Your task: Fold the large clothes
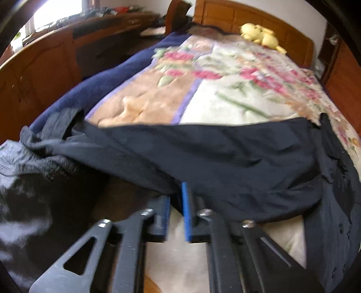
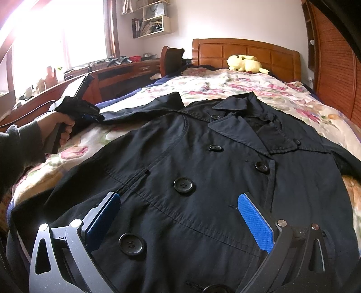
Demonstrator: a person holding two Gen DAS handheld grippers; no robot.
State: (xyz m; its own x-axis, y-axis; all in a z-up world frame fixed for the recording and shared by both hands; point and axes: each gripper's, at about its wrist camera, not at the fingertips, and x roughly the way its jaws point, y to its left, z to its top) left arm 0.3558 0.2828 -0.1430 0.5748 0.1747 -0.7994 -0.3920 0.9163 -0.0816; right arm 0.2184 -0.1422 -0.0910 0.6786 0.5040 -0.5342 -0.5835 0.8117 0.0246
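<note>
The left gripper [image 1: 177, 196] pinches the edge of a sleeve [image 1: 203, 153], its blue pads [image 1: 186, 209] drawn almost together with the dark cloth caught at their tips. In the right wrist view the same gripper [image 2: 91, 117] sits at the far left of the bed, gripped by a hand [image 2: 61, 129] in a dark cuff, at the end of the outstretched sleeve [image 2: 144, 108].

The right gripper [image 2: 178, 216] stands spread wide, its two blue pads [image 2: 256, 225] hovering low over the front of the coat [image 2: 203, 169] and apart from each other; whether they touch the cloth cannot be told.

The coat, dark and double-breasted with large black buttons [image 2: 183, 184], lies front up across the bed, collar [image 2: 248, 121] pointing toward the headboard [image 2: 248, 51]. One sleeve reaches out to the left; the other side drapes off toward the right edge.

Beneath it spreads a floral blanket [image 2: 225, 85] in cream, pink and green, with a dark blue border [image 1: 101, 81] along its left side. A yellow plush toy [image 2: 244, 64] rests near the wooden headboard.

Beside the bed runs a wooden desk [image 2: 126, 69] under a bright window [image 2: 56, 33], its top crowded with small items too blurred to name. Wall shelves [image 2: 151, 20] hang above the desk's far end.
</note>
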